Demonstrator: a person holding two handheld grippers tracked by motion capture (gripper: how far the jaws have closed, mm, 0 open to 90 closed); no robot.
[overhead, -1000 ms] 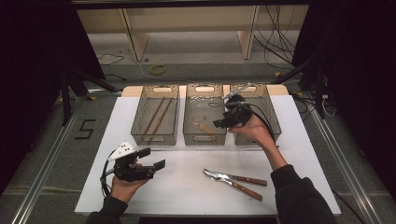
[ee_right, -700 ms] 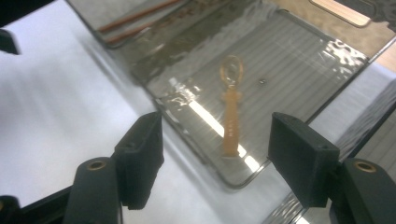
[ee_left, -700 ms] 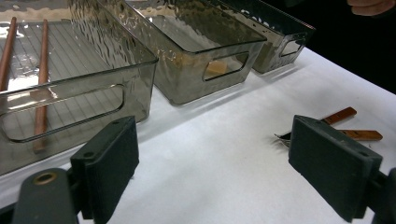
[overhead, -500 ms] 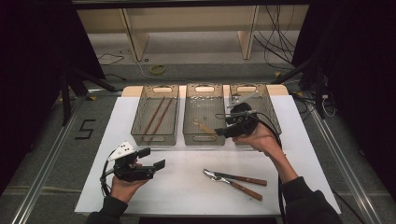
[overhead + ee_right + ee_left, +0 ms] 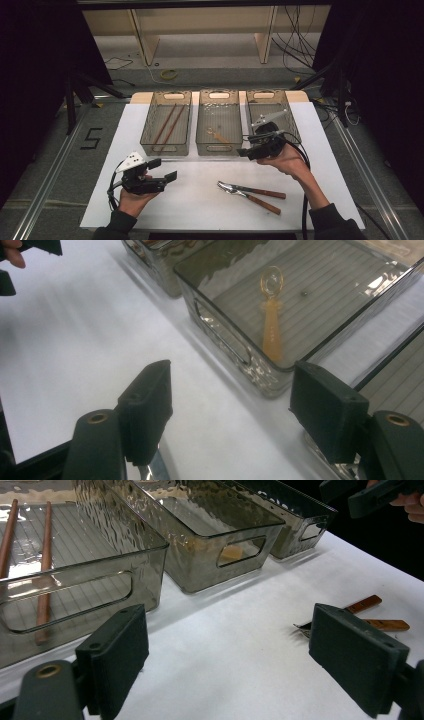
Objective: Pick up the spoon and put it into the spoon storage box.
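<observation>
Three smoky clear trays stand side by side on the white bench (image 5: 200,200). The middle tray (image 5: 219,145) is the landmark: inside it lies one small amber spoon (image 5: 271,320). The tray to its left (image 5: 167,145) holds two brown sticks (image 5: 167,125). One pair of wooden-handled pliers (image 5: 250,192) lies on the bench in front of the middle tray, toward the right. The right gripper (image 5: 230,405) hangs at the middle tray's right front corner, jaws just opened wide, nothing between them. The left gripper (image 5: 230,650), well left and in front, gapes empty
</observation>
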